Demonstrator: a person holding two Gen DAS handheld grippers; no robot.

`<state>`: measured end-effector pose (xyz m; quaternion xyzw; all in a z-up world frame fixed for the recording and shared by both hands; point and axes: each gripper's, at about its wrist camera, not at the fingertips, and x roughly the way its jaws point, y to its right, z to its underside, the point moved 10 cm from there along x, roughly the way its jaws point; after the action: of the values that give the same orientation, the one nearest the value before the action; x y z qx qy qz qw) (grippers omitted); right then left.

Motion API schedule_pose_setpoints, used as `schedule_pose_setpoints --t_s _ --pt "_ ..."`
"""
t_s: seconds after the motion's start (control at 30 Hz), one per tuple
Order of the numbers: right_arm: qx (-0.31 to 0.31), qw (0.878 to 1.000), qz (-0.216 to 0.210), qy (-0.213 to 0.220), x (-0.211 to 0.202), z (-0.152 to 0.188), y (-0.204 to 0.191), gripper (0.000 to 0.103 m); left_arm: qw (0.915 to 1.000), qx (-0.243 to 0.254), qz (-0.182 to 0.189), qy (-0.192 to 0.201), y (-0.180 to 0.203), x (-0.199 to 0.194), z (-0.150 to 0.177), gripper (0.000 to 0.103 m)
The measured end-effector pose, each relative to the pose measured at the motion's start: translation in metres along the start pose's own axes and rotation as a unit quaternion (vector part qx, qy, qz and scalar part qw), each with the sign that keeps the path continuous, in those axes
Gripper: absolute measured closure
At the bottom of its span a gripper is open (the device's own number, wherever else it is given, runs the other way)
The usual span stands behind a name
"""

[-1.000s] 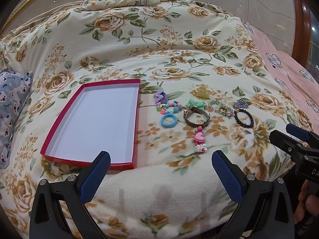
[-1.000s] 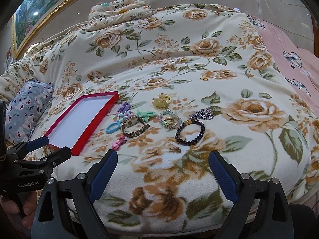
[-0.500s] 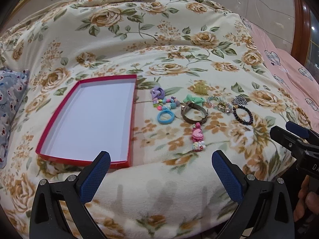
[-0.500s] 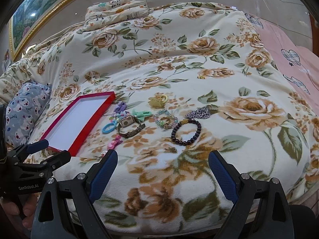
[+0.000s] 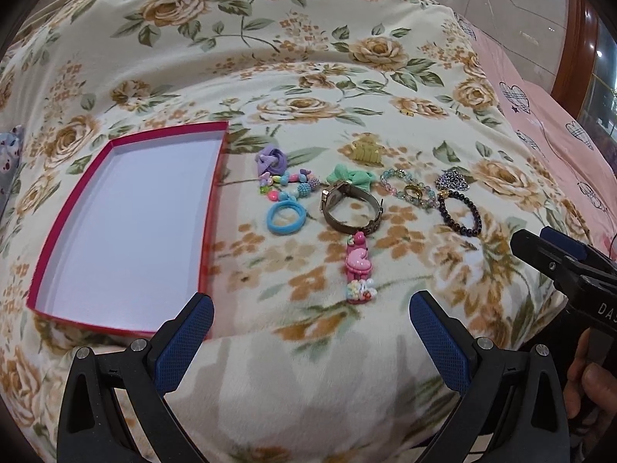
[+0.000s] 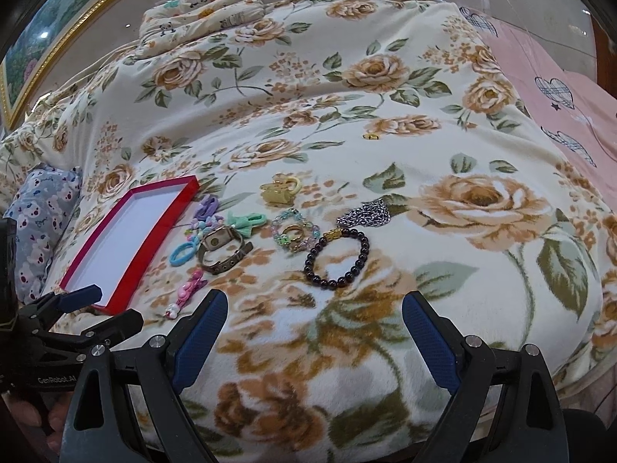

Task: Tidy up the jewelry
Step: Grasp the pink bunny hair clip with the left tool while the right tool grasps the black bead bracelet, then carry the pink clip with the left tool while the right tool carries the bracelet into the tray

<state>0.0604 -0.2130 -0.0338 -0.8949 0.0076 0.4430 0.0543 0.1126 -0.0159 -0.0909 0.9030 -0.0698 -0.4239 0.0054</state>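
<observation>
Altogether one red box (image 5: 127,227), one watch (image 5: 349,208), two hand-held grippers wide open, empty

On the black plastic body of my left gripper (image 6: 83,314), seen from the right wrist, I read "GenRobot.AI" in white. My black right gripper (image 5: 555,249) shows white letters cut off at the frame edge, possibly "DAS".
</observation>
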Motion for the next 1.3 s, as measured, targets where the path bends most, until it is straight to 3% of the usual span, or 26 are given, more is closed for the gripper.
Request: schedule_pose_setpoints --t_s 0.07,0.23,0.3,0.4,0.5,0.67,0.73,0.83,0.97,1.07,1.3 --pt "0.002 1.000 0.003 -0.003 0.004 -0.003 0.003 0.011 1.0000 0.001 0.003 -0.002 0.002 0.006 -0.003 0.001" --pt "0.007 1.000 0.009 -0.022 0.019 -0.005 0.009 0.028 0.9999 0.008 0.012 -0.008 0.011 0.022 -0.010 0.001" --pt "0.011 0.999 0.012 -0.034 0.027 -0.004 0.011 0.041 0.9998 0.007 0.016 -0.012 0.012 0.028 -0.012 0.001" --pt "0.021 0.998 0.015 -0.052 0.040 -0.002 0.016 0.048 0.9994 0.006 0.029 -0.018 0.014 0.036 -0.015 0.004" --pt "0.035 0.997 0.017 -0.068 0.054 0.001 0.023 0.049 0.9987 0.006 0.041 -0.030 0.015 0.048 -0.016 0.009" --pt "0.042 0.996 0.024 -0.076 0.066 0.000 0.028 0.052 0.9970 0.009 0.050 -0.058 0.018 0.068 -0.014 0.034" --pt "0.038 0.996 0.029 -0.077 0.069 -0.003 0.029 0.053 0.9959 0.005 0.057 -0.070 0.018 0.076 -0.012 0.039" --pt "0.027 0.995 0.045 -0.085 0.078 -0.006 0.032 0.062 0.9946 0.000 0.069 -0.077 0.018 0.082 -0.013 0.053" --pt "0.013 0.994 0.064 -0.087 0.084 -0.005 0.035 0.079 0.9940 0.008 0.078 -0.076 0.021 0.083 -0.016 0.082" --pt "0.009 0.994 0.068 -0.083 0.082 -0.006 0.036 0.096 0.9940 0.007 0.080 -0.074 0.021 0.083 -0.015 0.084" --pt "0.010 0.998 0.038 -0.056 0.063 -0.020 0.023 0.096 0.9944 -0.004 0.086 -0.061 0.016 0.068 -0.018 0.085"
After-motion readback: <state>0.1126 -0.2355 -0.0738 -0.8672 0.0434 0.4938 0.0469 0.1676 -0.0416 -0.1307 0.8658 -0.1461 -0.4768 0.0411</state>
